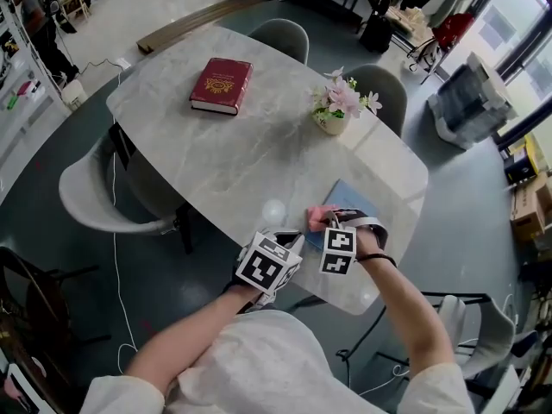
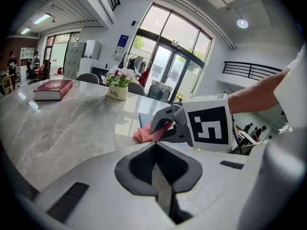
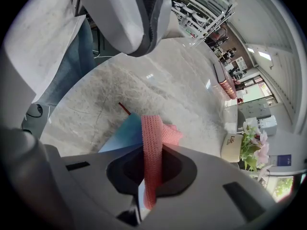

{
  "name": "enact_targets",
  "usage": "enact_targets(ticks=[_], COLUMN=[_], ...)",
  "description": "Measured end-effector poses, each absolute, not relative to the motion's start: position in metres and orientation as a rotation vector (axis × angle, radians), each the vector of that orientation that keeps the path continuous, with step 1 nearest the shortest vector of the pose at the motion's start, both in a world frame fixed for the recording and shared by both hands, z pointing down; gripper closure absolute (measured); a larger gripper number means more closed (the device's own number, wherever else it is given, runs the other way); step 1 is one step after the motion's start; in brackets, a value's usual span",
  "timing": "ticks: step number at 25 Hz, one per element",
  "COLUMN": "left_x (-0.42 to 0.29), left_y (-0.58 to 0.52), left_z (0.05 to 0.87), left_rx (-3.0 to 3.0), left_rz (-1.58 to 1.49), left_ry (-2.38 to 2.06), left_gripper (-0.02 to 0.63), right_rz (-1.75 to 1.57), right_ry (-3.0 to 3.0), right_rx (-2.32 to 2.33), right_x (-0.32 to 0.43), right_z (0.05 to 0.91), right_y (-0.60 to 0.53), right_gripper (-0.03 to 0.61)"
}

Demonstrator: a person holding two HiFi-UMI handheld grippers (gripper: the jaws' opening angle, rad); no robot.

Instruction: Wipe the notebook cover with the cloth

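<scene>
Clothing: a white shirt is worn | wrist: a black band is worn | left gripper, right gripper: made in pale grey, marked with black-and-white squares

Bright daylight comes through tall windows and lays pale glare on the marble table. Shadows are soft. Both gripper views bulge strongly, with black corners. The left gripper, close to the lens, looks slightly soft.
</scene>
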State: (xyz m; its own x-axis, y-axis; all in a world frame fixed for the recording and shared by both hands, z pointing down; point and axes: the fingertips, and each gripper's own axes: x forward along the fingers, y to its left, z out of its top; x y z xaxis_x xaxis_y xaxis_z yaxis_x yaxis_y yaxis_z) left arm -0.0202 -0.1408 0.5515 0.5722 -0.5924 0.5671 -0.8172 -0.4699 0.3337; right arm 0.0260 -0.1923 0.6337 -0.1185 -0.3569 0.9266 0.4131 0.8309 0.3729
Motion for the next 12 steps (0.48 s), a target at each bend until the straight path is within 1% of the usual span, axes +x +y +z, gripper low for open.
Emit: enact_targets(ticks=[12], left_x=[-0.027], left_y=[-0.128], left_z=[0.545], left_rx=[2.25], left_rz=[0.493], left_ry=[-1.1], left_gripper=[0.607], right_rz=[-0.656], right_ry=[-1.545], right_rx=[-0.066], right_x=[0.016], right_z=[0.633], right_y=[-0.159], right_gripper=[0.563])
